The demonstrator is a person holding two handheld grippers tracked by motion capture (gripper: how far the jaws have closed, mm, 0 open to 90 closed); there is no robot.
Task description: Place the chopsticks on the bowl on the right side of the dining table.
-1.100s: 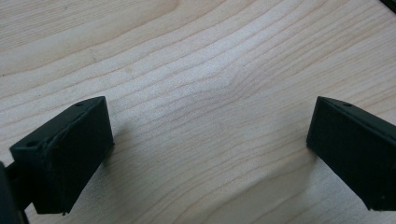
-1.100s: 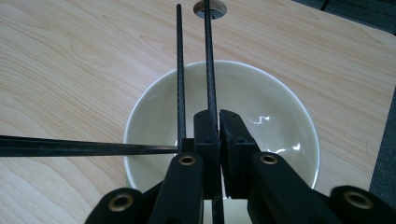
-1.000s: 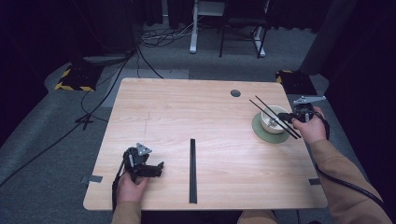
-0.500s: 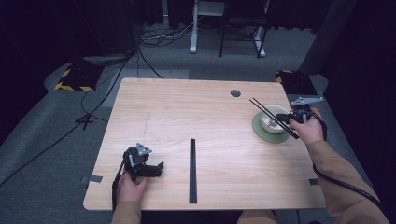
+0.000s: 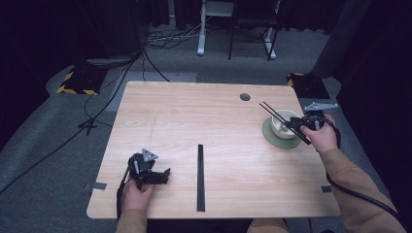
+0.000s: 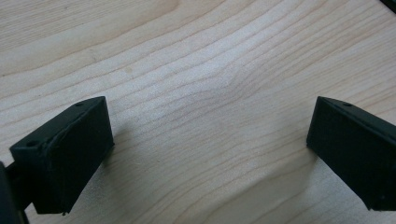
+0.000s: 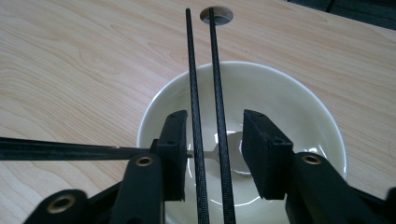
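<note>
Right tongs have just been opening: a second ago they were clamped on the chopsticks, now both pads stand off them with the sticks still between. So the pair looks dropped off, lying across the rim of the white bowl, with a spoon lying inside. That bowl sits on a green saucer. Well away from the bowl on the counter, a black strip lies flat, and beyond it the left tongs rest released, nothing between them.
</note>
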